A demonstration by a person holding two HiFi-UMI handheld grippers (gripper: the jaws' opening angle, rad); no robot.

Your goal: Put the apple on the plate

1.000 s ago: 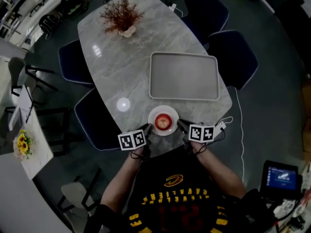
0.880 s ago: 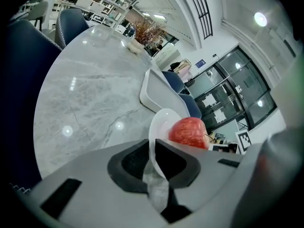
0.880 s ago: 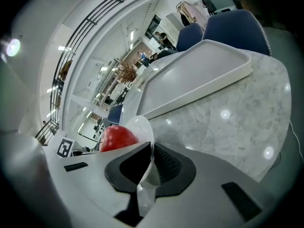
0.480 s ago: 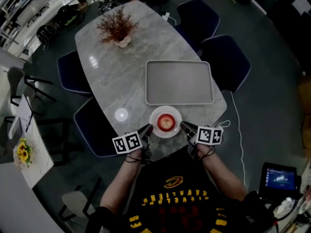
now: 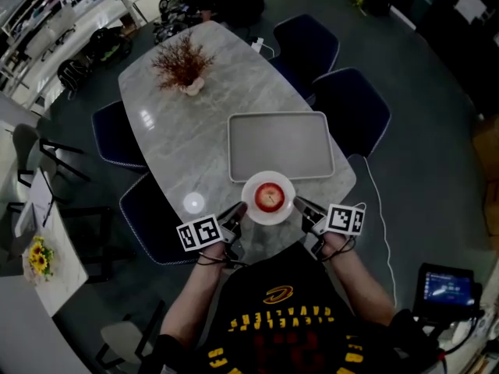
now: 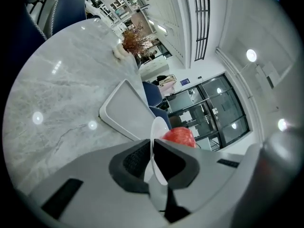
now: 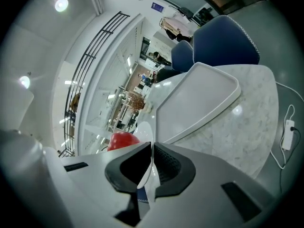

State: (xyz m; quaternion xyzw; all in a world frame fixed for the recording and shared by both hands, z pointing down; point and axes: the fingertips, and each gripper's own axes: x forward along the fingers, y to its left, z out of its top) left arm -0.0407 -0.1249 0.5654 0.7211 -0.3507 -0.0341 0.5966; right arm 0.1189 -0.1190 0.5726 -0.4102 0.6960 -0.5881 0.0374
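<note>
No text can be read for sure. The shirt (image 5: 274,315) carries a row of yellow letters, upside down and too blurred to spell out. A blue wall sign (image 6: 185,81) and the monitor (image 5: 447,287) show only illegible print.

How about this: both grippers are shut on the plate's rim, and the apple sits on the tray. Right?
Wrong about the apple. The left gripper and right gripper are shut on the rim of the plate, but the apple sits on the plate, not the tray. The head view shows it.
</note>
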